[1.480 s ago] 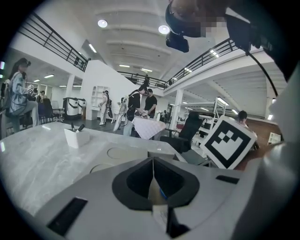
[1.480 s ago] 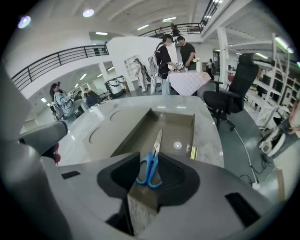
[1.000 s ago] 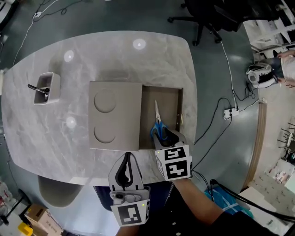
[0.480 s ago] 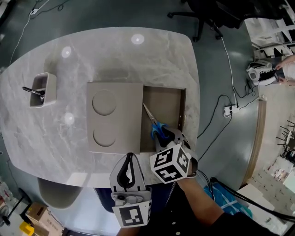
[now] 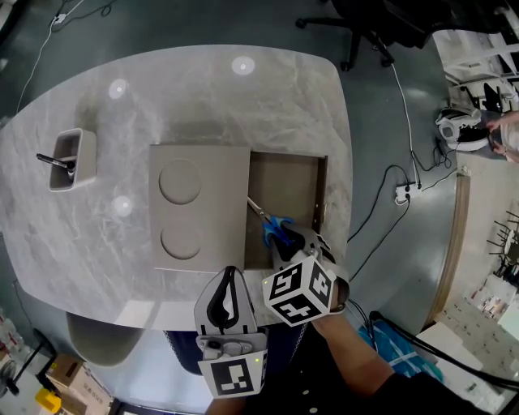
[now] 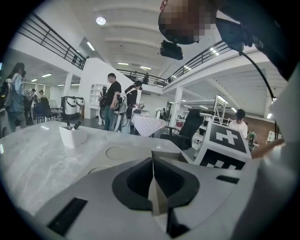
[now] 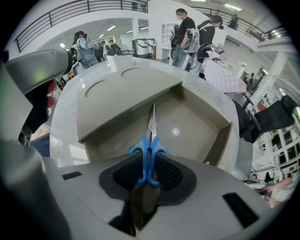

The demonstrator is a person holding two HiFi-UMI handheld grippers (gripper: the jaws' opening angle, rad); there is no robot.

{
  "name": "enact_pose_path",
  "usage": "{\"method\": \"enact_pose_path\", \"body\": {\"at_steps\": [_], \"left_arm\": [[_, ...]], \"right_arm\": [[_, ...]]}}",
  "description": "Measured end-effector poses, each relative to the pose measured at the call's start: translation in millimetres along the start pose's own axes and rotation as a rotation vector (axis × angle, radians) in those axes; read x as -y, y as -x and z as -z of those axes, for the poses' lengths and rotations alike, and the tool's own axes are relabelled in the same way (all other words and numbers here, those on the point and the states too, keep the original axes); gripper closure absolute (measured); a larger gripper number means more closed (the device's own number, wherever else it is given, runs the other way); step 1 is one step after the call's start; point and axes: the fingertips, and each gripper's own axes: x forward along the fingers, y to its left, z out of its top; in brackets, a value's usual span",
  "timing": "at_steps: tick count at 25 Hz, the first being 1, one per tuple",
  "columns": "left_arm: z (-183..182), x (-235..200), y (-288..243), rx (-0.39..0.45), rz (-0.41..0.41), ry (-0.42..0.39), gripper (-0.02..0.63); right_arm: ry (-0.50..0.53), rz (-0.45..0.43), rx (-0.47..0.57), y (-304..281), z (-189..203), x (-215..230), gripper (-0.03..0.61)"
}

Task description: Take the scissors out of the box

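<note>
Blue-handled scissors (image 5: 272, 225) lie in the open right half of the grey box (image 5: 324, 190), blades pointing up-left toward the lid's edge. My right gripper (image 5: 293, 237) points steeply down at the box's near right corner. Its jaws are closing, and the blue handles (image 7: 149, 150) sit pinched between the dark pads of the right gripper (image 7: 148, 171). The blades run away over the box floor. My left gripper (image 5: 228, 280) hovers at the table's near edge, below the lid (image 5: 203, 203), shut with nothing in it. In its own view the left gripper (image 6: 153, 173) shows its pads meeting.
A white holder (image 5: 67, 159) with a dark pen stands at the table's (image 5: 268, 105) far left. Past the right edge lie floor cables (image 5: 389, 203) and a power strip; an office chair (image 5: 365, 24) stands beyond. People stand in the hall behind.
The right gripper's jaws closed on the scissor handles and the gripper rolled. The scissors swung from pointing straight away to pointing up-left. The left gripper stayed put.
</note>
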Motion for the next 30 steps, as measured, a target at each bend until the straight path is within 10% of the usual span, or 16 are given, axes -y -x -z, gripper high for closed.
{"method": "enact_pose_path", "body": {"at_steps": [17,30], "left_arm": [[-17,32,10,0.029,0.002,0.000,0.597],[-76,67,38,0.159,-0.025,-0.041,0.597]], "right_arm": [[0.030,0.045,0.107,52,3,20,0.500],[0.016,0.110,0.423,165,-39,44,0.500]]}}
